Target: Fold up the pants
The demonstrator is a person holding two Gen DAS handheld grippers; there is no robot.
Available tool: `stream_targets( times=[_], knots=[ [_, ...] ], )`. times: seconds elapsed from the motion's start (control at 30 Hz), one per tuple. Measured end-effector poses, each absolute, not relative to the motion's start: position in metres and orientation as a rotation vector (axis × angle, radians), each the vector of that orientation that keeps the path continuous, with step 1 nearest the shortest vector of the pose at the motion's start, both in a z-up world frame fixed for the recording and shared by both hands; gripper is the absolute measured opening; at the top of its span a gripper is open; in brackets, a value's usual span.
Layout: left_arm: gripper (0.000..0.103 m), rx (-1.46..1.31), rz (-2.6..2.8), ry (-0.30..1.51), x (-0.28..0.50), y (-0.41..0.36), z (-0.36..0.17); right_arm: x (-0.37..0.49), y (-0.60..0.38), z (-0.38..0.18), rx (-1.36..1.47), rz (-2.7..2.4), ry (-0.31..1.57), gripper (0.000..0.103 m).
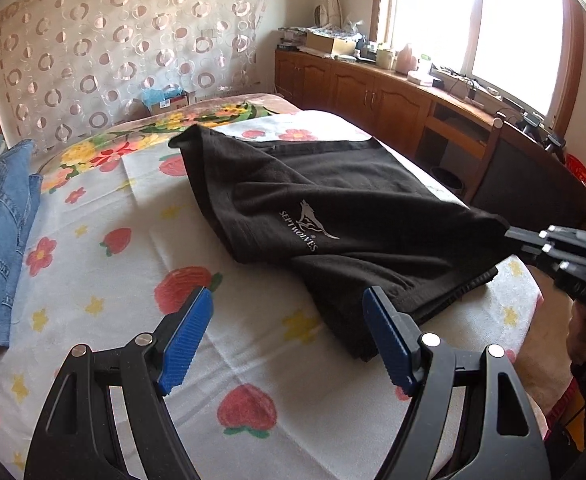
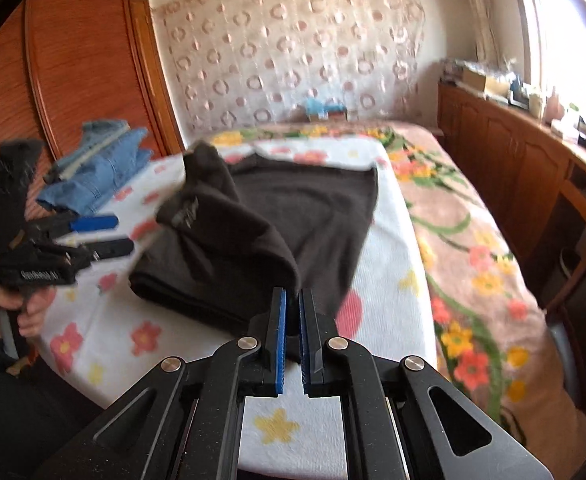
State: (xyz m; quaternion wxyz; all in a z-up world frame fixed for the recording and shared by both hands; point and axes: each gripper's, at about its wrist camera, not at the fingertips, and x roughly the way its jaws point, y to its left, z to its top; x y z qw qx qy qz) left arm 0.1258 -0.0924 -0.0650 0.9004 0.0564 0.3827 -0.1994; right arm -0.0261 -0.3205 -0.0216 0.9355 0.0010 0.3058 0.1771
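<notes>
Pinching a corner of the black pants (image 2: pixel 277 216), the right claw (image 2: pixel 293 308) has its blue pads closed on a bunched flap of the cloth and holds it raised off the bed (image 2: pixel 377 344). In the left wrist view the same flap runs taut to that claw at the right edge, printed logo facing up. The left claw (image 1: pixel 289 320) has its jaws spread wide with nothing between them, poised over the sheet just beside the near corner of the pants.

By my reading the fold is partly done: the pants lie as a broad, already doubled rectangle across the middle of the bed, layered edges showing at the near corner, and one flap is lifted over the rest. Laying that flap down flat, and perhaps a further fold, looks to be what is left.

Counting: two claws, one pair of black pants in hand, and one heap of blue denim (image 2: pixel 97 164) at the far left of the bed, seemingly folded, though how many garments it holds I cannot tell.
</notes>
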Motion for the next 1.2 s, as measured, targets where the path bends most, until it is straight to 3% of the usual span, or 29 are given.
stream_targets(
  times=[0.47,0.73,0.97,1.1,1.2],
  knots=[
    [0.078,0.157,-0.420,0.882,0.136,-0.104,-0.094,-0.029,-0.327,-0.021,0.034,0.349,0.666,0.006],
    [0.078,0.113,-0.409,0.849,0.131,-0.087,-0.081,-0.030,-0.326,-0.012,0.019,0.358,0.603,0.017],
    [0.078,0.085,-0.356,0.795,0.129,-0.055,-0.062,-0.022,-0.301,0.000,-0.022,0.420,0.555,0.019],
    [0.078,0.076,-0.330,0.774,0.131,-0.038,-0.053,-0.005,-0.271,0.002,-0.048,0.473,0.534,0.035],
    [0.078,0.070,-0.319,0.758,0.130,-0.028,-0.048,0.013,-0.247,0.001,-0.055,0.520,0.545,0.035]
  ],
)
